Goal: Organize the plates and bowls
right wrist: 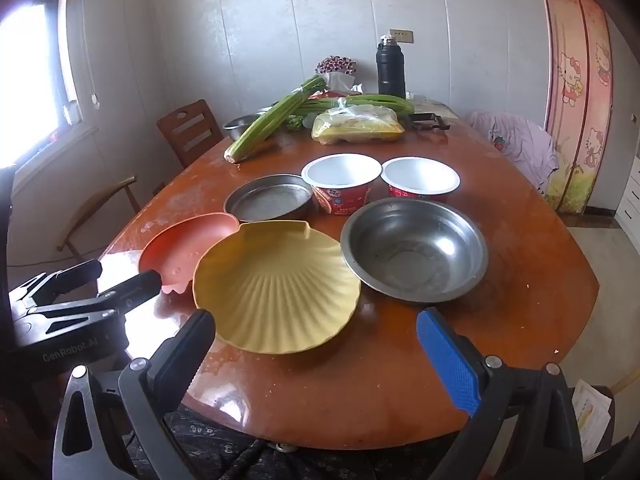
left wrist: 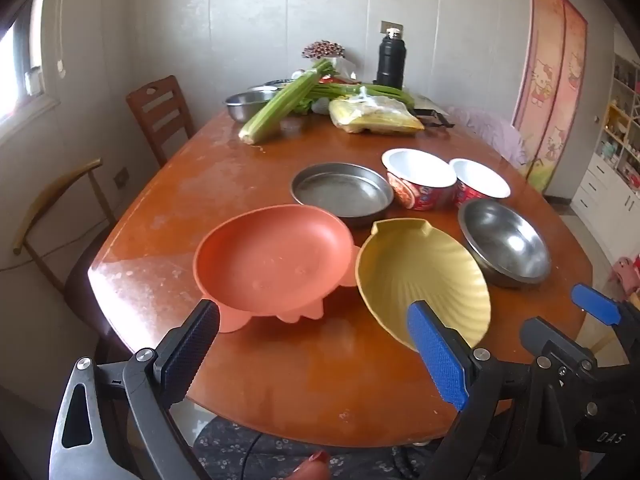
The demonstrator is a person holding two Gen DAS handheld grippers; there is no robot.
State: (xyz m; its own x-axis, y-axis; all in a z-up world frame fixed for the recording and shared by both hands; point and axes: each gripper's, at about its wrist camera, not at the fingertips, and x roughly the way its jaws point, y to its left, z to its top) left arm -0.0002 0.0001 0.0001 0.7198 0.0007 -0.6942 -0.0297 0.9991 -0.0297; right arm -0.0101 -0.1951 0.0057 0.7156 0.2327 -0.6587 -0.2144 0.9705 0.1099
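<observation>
An orange plate (left wrist: 272,256) and a yellow shell-shaped plate (left wrist: 420,276) lie side by side near the table's front edge. Behind them are a flat steel pan (left wrist: 340,192), a steel bowl (left wrist: 504,242) and two red paper bowls (left wrist: 420,184) (left wrist: 478,184). My left gripper (left wrist: 316,352) is open and empty, just in front of the orange plate. My right gripper (right wrist: 320,356) is open and empty, in front of the yellow plate (right wrist: 276,284). The right wrist view also shows the orange plate (right wrist: 188,244), the pan (right wrist: 268,200) and the steel bowl (right wrist: 414,250).
The wooden table (left wrist: 168,216) carries celery (left wrist: 280,104), a yellow bag (left wrist: 372,118), a steel basin (left wrist: 248,104) and a black flask (left wrist: 391,60) at the back. Chairs (left wrist: 160,116) stand on the left. A pink cloth (right wrist: 516,140) lies at the right.
</observation>
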